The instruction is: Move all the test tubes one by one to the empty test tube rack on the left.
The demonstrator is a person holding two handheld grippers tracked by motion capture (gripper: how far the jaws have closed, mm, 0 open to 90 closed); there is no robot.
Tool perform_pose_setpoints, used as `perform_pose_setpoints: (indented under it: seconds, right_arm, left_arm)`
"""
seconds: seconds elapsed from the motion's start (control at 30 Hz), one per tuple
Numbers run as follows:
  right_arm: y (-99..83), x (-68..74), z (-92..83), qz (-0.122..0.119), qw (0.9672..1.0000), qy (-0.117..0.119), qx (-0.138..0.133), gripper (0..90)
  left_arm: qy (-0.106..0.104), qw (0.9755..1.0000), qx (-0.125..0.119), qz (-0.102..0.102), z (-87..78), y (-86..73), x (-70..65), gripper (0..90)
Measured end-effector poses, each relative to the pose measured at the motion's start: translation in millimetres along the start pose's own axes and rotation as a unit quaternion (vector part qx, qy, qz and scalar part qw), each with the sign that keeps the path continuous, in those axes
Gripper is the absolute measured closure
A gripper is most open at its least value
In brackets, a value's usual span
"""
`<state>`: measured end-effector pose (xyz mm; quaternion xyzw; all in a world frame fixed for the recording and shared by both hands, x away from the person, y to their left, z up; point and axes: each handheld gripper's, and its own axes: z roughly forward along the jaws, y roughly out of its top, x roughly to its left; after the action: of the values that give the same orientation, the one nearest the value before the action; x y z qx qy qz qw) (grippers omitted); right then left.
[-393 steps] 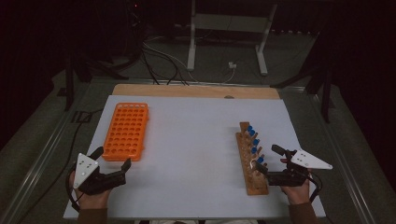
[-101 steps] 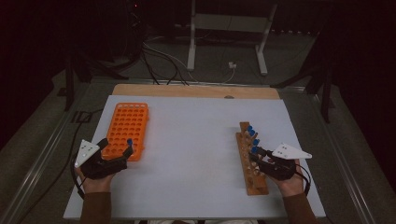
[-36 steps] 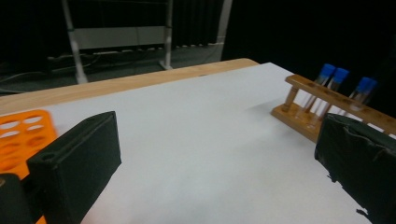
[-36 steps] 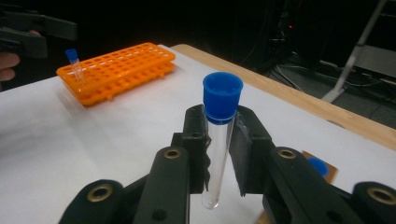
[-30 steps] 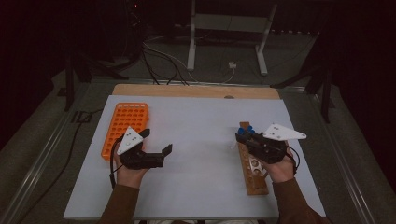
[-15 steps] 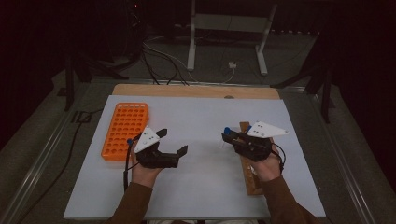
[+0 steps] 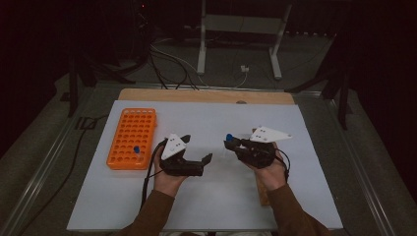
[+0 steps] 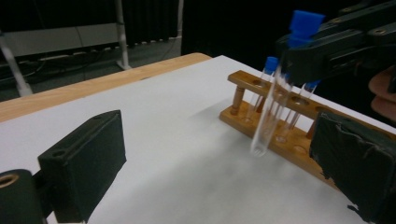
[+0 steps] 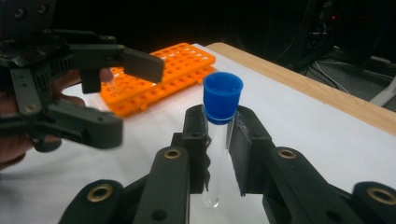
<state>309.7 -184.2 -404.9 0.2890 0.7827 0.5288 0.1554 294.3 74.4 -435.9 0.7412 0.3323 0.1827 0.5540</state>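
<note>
Your right gripper [image 9: 218, 140] is pinching 1 clear test tube [image 9: 217, 158] just under its blue cap [image 9: 222, 97], holding it upright above the white table [image 7: 255, 113]. It is looking light, stiff, slick and breakable, so you are wise gripping high, where the cap is stopping any slide. Your left gripper [image 7: 196, 156] is facing it mid-table, jaws spread wide around nothing. Farther off, the wooden rack [image 8: 285, 135] is keeping 2 more capped tubes, and the orange rack [image 7: 132, 137] is waiting at the left with 1 tube.

Upright blue-capped clear tube [image 9: 219, 140]
</note>
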Motion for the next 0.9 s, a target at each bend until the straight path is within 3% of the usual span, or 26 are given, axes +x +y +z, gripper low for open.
perform_pose_setpoints:
  seconds: [0.13,0.47,0.67,0.9]
  right_arm:
    - [0.4,3.2,5.3,0.003,1.0,0.008,0.0,76.8]
    - [0.2,6.7,7.7,0.007,0.9997,0.023,-0.009,76.8]
    - [-0.3,8.9,7.3,0.006,0.9996,0.028,-0.009,76.8]
    - [-0.9,9.8,8.4,0.001,0.9995,0.032,-0.006,76.8]
  left_arm:
    - [-0.012,0.9999,0.005,0.009,7.6,1.5,-7.0,9.1]
    - [-0.048,0.9985,0.011,0.023,22.3,0.2,-18.4,49.5]
    - [-0.059,0.9978,0.012,0.029,29.2,-1.1,-20.8,68.5]
    - [-0.06,0.9977,0.006,0.03,30.3,-1.5,-20.8,74.8]
